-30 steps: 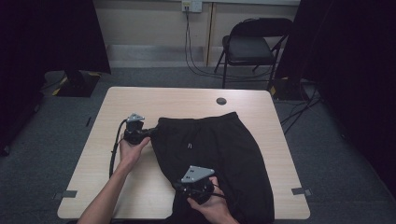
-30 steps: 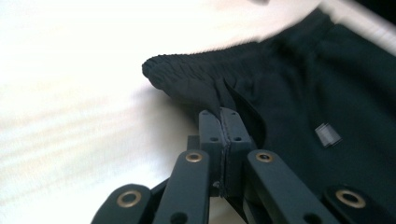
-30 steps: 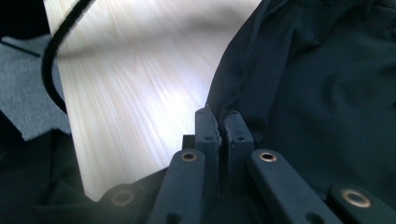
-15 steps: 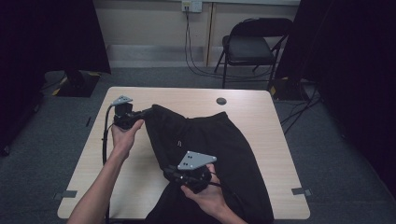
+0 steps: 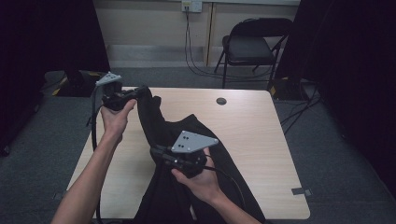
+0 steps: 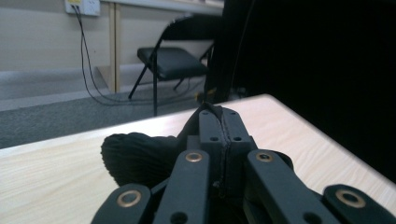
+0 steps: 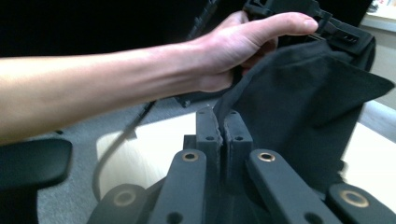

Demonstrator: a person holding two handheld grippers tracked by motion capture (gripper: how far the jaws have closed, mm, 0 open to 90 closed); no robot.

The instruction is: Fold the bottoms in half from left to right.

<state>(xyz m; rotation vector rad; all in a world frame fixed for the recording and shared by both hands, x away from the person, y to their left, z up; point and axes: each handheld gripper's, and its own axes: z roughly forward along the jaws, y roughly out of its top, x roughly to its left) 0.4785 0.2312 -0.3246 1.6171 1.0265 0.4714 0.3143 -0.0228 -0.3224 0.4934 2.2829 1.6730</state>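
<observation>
1. Since both grippers are already clamped on the black garment (image 5: pixel 161 126), start nearest the person: the right gripper (image 5: pixel 156 153) sits around 6 o'clock on the table (image 5: pixel 261 140), jaws pressed together with a thin fold of fabric pinched between them; the right gripper view shows the cloth edge caught right in the seam of the jaws.
2. The rest of the garment drapes down from there, spilling off the near table edge toward 6 o'clock.
3. From that pinch the fabric runs up and away toward 10–11 o'clock, so the long axis is a stretched edge between the two grips, lifted off the tabletop.
4. At the far end, the left gripper (image 5: pixel 140 91) holds the other corner at about 10 o'clock, past the table's far-left corner. Its jaws look closed on a sliver of cloth too.
5. My guess: the next move hinges on that taut line, and the right hand is the nearer one.
6. Way back at 12–1 o'clock there's a folding chair (image 5: pixel 254 44).
</observation>
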